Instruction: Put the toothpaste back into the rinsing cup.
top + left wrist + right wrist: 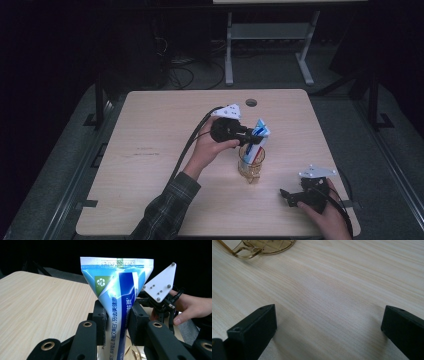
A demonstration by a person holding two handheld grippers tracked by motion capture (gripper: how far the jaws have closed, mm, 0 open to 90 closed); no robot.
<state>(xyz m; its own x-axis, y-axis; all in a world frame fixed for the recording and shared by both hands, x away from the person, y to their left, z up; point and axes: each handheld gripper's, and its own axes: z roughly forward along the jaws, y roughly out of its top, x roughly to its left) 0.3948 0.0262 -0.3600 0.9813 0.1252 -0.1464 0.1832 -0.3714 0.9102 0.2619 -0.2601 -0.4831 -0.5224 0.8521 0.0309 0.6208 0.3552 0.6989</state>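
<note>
Black pads of the left claw (117, 322) pinch a blue-and-white toothpaste tube (117, 300) from both sides, about midway up its body, with the flat crimped end at the top. From the high view the same left claw (248, 137) reaches in level from the left and grips the toothpaste tube (258, 135), which stands tilted with its lower end inside an amber glass cup (251, 167). That cup stands on the pale wooden worktop (150, 150), right of the middle.

Right of the cup and nearer the person, the right claw (286, 195) rests low over the worktop near the front edge, held in the right hand (327, 212), well apart from the cup. Its 2 jaws stand spread wide with bare wood between them, as the right gripper view shows; the cup's base and handle (244, 251) sit at the top left corner there. The right claw's grey plate (160, 285) shows just behind the tube in the left gripper view.
</note>
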